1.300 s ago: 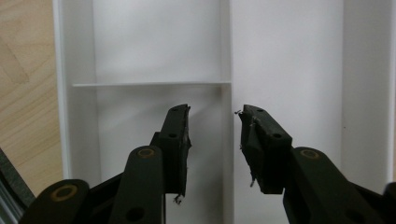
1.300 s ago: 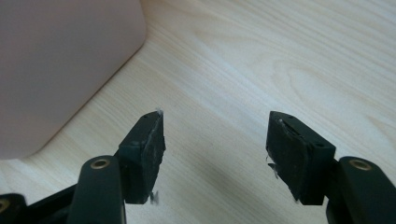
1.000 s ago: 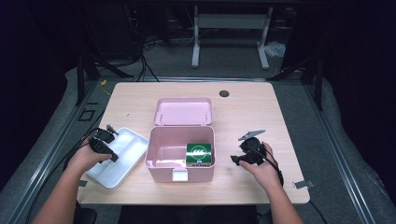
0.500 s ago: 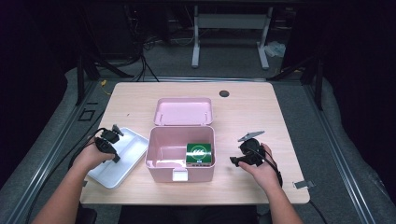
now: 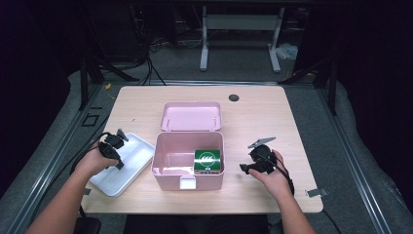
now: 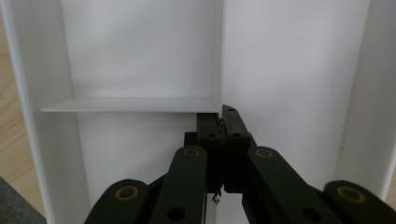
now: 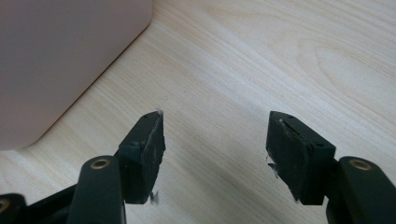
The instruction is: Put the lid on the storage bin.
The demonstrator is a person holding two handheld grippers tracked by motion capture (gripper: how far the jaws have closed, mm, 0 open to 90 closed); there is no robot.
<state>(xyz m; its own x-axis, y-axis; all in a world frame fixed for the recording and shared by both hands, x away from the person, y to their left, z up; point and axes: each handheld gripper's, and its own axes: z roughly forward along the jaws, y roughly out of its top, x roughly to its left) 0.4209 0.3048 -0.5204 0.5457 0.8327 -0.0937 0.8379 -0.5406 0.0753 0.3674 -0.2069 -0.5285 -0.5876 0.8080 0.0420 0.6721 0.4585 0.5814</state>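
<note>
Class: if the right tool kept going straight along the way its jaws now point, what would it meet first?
Probably the pink box: the right tool, open and empty, points over bare table, and the box's wall stands just ahead to one side. Depth is unclear, so it might slide past.

No readable text is found in any view. The one printed item is a green packet (image 5: 207,160) lying in the pink box (image 5: 168,170); in the high view its top face carries a white emblem of curved stripes, with a dark strip along its near edge bearing small pale marks too small to read. No brand name, number or sign can be made out on it. The white tray (image 6: 140,60) bears no markings.
</note>
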